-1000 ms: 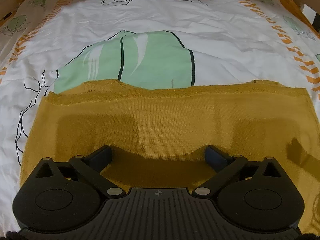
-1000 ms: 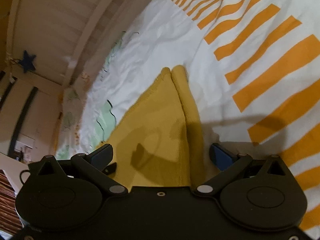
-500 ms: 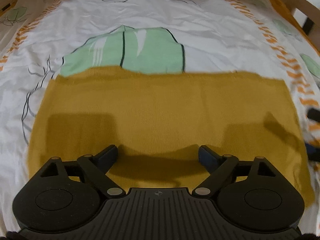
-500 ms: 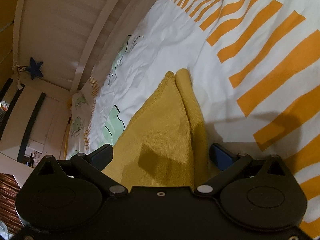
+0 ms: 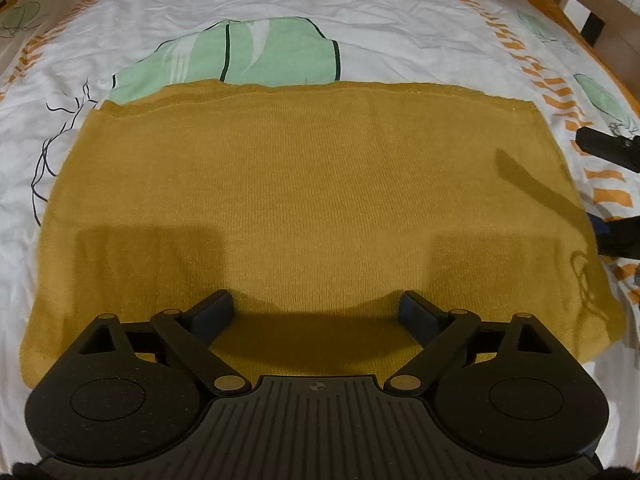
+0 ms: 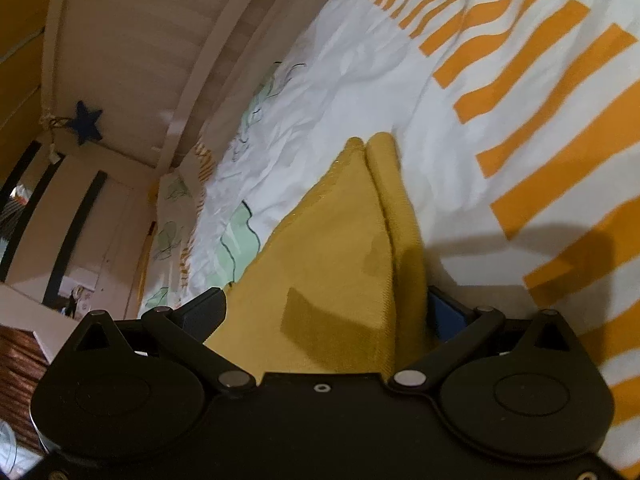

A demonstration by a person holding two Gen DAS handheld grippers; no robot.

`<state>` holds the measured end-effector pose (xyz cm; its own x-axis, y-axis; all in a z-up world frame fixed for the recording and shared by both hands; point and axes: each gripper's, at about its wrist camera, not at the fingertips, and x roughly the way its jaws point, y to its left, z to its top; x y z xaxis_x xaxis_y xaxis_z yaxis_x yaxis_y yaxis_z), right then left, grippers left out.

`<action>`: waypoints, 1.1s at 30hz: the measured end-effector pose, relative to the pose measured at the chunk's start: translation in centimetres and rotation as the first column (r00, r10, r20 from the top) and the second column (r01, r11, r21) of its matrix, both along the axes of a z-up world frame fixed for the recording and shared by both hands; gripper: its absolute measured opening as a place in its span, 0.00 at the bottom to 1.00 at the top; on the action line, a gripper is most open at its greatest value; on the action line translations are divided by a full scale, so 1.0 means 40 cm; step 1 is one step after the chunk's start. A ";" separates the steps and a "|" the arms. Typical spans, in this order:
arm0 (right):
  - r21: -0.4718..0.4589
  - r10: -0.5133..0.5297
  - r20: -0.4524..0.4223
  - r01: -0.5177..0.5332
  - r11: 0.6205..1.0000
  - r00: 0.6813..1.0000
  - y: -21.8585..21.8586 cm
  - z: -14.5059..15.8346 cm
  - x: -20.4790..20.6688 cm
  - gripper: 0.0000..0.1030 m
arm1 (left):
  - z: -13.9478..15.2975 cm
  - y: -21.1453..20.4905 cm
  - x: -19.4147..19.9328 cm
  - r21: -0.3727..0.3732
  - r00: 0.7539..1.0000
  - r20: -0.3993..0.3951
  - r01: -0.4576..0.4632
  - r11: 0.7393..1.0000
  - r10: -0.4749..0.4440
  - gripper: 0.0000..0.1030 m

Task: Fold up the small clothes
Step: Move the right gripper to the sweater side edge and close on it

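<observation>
A mustard-yellow knitted garment [image 5: 312, 200] lies flat on the bed as a wide rectangle, with a second layer edge showing along its far side. My left gripper [image 5: 316, 312] is open and empty, just above the garment's near edge. My right gripper [image 6: 324, 312] is open around the garment's right edge [image 6: 340, 248], where two layers meet at a corner [image 6: 372, 144]; its jaws straddle the fabric without closing. The right gripper's fingers also show at the right edge of the left wrist view [image 5: 612, 148].
The white bedsheet [image 5: 360, 20] has green leaf prints and orange stripes [image 6: 540, 140]. A wooden bed rail [image 5: 600, 12] runs at the far right. A white wall panel with a blue star [image 6: 86, 122] stands beyond the bed.
The left gripper has drawn back and risen, so more of the garment shows. The right gripper has moved in along the garment's right edge, with the fabric now between its open jaws.
</observation>
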<state>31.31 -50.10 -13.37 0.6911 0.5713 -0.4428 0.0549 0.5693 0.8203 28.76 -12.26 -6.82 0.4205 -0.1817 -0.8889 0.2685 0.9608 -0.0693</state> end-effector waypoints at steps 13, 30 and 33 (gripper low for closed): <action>-0.029 0.097 0.047 -0.096 0.995 0.994 0.018 0.008 0.018 1.00 | 0.030 0.063 0.024 -0.084 0.999 -0.033 -0.030 0.996 0.028 0.85; -0.087 0.154 0.005 -0.153 0.984 0.988 0.058 0.025 0.013 0.76 | 0.100 0.334 0.115 -0.089 0.983 0.033 -0.178 0.980 0.182 0.85; -0.080 0.120 -0.018 -0.121 0.989 0.993 0.053 0.015 0.007 0.55 | 0.094 0.339 0.123 -0.085 0.989 0.019 -0.145 0.986 0.147 0.85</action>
<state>31.60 -47.98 -12.76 0.6131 0.6118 -0.4998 -0.0072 0.6370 0.7708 33.67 1.30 -3.07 0.4696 -0.1899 -0.8622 0.1283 0.9809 -0.1462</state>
